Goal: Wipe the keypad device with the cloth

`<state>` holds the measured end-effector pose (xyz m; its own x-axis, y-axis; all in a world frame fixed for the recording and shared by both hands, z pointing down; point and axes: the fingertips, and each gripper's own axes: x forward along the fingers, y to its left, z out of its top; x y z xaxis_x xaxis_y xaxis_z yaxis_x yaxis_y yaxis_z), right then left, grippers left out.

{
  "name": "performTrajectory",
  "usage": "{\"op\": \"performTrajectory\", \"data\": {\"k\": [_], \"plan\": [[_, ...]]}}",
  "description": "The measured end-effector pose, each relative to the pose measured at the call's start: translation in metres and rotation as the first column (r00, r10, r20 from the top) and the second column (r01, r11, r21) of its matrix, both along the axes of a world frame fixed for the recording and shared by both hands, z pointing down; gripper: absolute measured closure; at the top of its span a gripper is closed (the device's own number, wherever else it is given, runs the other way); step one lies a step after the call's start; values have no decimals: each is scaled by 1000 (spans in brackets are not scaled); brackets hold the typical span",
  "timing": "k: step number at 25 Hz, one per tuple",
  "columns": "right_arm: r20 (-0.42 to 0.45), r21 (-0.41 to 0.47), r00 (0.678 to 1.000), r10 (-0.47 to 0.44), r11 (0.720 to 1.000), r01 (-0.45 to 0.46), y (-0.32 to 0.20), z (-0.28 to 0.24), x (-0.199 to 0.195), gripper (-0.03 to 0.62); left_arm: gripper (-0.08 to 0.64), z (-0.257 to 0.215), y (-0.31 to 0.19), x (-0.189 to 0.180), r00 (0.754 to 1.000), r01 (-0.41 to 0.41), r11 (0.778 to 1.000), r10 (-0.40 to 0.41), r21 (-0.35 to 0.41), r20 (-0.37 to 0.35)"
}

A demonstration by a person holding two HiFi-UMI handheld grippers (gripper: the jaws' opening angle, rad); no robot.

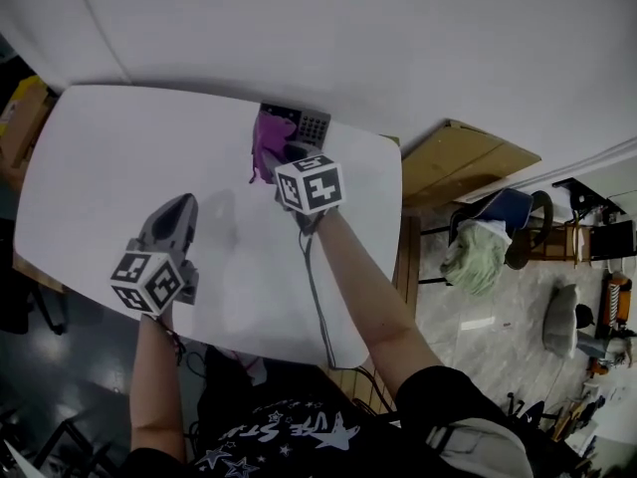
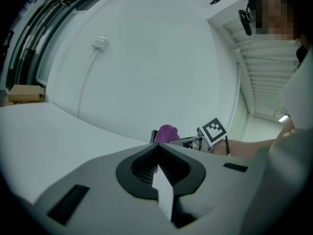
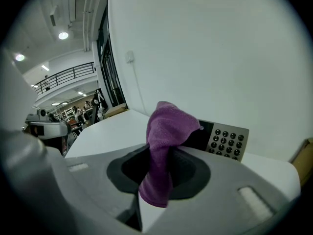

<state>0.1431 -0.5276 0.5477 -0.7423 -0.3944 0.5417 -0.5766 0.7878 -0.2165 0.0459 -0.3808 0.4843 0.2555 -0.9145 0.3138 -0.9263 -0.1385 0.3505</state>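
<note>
White table (image 1: 100, 167) is filling frame centre; cardboard box (image 1: 20, 118) is sitting at left edge; green bundle (image 1: 476, 257) is resting on chair (image 1: 518, 215), right.

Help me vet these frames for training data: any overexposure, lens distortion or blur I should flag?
Head view: the white table is nearly blown out, with soft shadows; the floor is dim. Left gripper view: fisheye bowing, black corners, a mosaic patch top right. Right gripper view: same dark ring, yet the cloth and keypad device are sharp.

Grey grippers (image 1: 182, 205), marker cubes (image 1: 311, 184), black star-print shirt (image 1: 299, 436)
</note>
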Motion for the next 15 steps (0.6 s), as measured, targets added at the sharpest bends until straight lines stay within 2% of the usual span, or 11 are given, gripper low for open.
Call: {"op": "performTrajectory", "data": {"k": [8, 15], "plan": [[-42, 8, 998, 38, 999, -38, -28, 12, -11, 500, 552, 12, -13, -1, 1000, 6, 1000, -6, -13, -18], [-32, -15, 995, 95, 995, -96, -40, 19, 4, 500, 552, 23, -9, 2, 999, -2, 999, 1, -39, -35]]}}
